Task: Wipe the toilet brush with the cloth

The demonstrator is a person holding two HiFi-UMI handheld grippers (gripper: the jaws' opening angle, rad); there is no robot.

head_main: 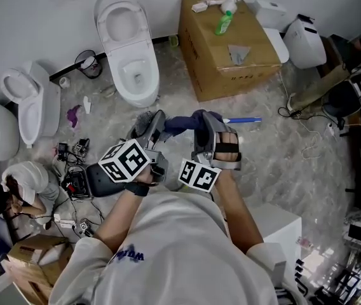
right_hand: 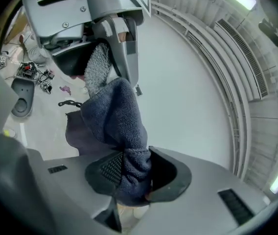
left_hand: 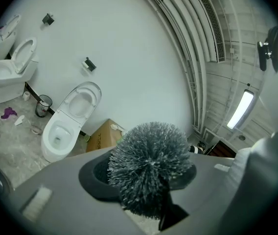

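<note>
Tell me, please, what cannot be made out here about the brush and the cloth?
- Left gripper view: the handle of the grey round-bristled toilet brush is hidden behind its own head.
- Head view: where the dark blue terry cloth meets the bristles is hidden by the left gripper and the right gripper.
- Head view: the print on the green plastic bottle is too small.

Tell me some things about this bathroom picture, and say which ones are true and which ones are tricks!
1. The right claw pinches a dark blue cloth. True.
2. The left claw is empty. False: the bristly head of the toilet brush sits between its jaws.
3. A green bottle is on top of the cardboard box. True.
4. The toilet next to the box has its lid shut. False: the lid of that white toilet is up.
</note>
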